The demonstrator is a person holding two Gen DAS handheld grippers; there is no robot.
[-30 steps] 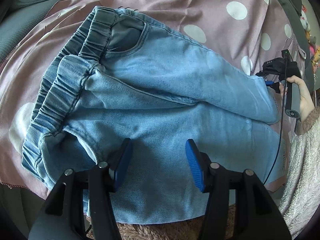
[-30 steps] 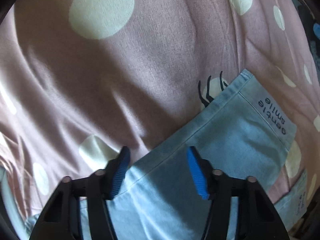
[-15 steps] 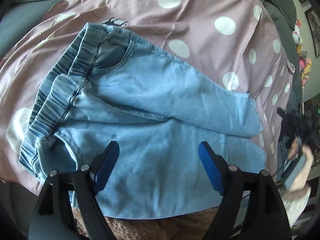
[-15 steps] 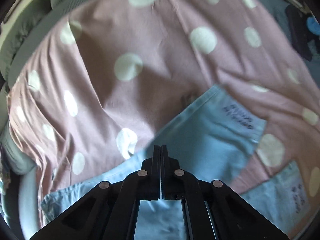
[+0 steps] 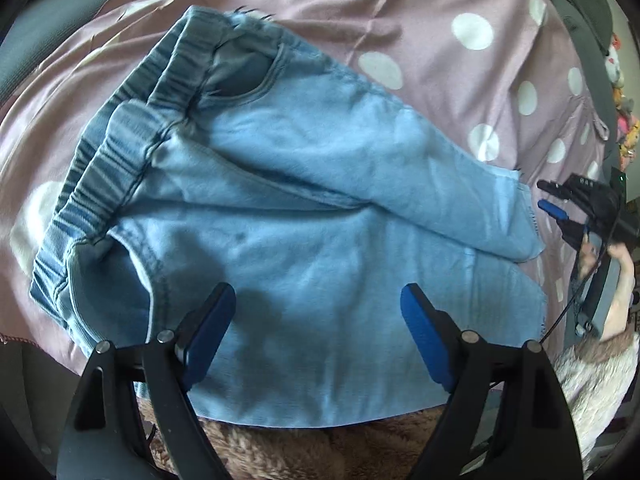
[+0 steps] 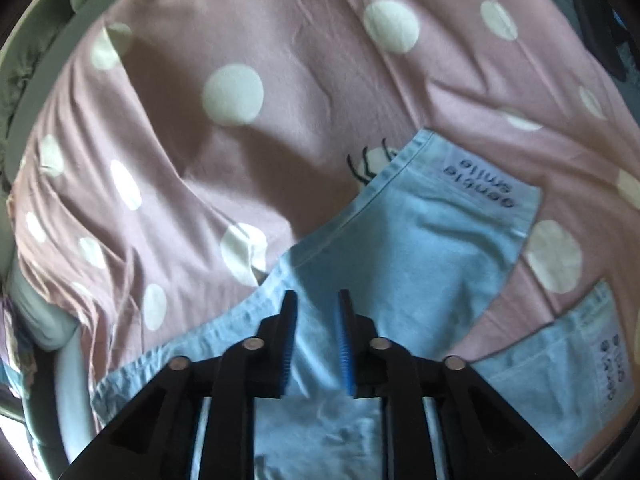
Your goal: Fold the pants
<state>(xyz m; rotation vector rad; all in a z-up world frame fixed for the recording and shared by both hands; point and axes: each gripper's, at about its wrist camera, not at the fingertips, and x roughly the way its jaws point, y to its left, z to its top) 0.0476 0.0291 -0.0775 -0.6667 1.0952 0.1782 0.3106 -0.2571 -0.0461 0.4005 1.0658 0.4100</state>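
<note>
A: What sits nearest the left wrist camera?

B: The left gripper [image 5: 316, 320], its blue pads spread wide above the pants [image 5: 320, 248] with nothing pinched between them. At six o'clock, below the denim's near edge, a strip of brown fleece [image 5: 300, 452] shows.

A: And how do the pants lie?

B: Flat on the pink polka-dot sheet [image 5: 440, 12], light blue denim. Their long axis runs from about ten o'clock to four o'clock in that view: the gathered elastic waistband [image 5: 108, 184] is at nine to ten o'clock, and the leg ends point toward three to four o'clock. The two legs lie nearly side by side, the far one partly overlapping the near one along the middle.

A: Farther out?

B: At three o'clock, just past the leg ends, the right gripper [image 5: 560, 204] is held by a hand [image 5: 618, 284] in a fluffy pale sleeve [image 5: 592, 376].

A: What about the right gripper's claw?

B: In its own view the right gripper [image 6: 316, 340] has its pads a narrow gap apart, having just been opening; denim lies beneath them, but nothing is clamped. Beyond, the hem [image 6: 480, 176] of one leg points to one o'clock, printed "gentle smile". The second leg end [image 6: 580, 344] is at four o'clock, apart from the first, with sheet between them.
</note>
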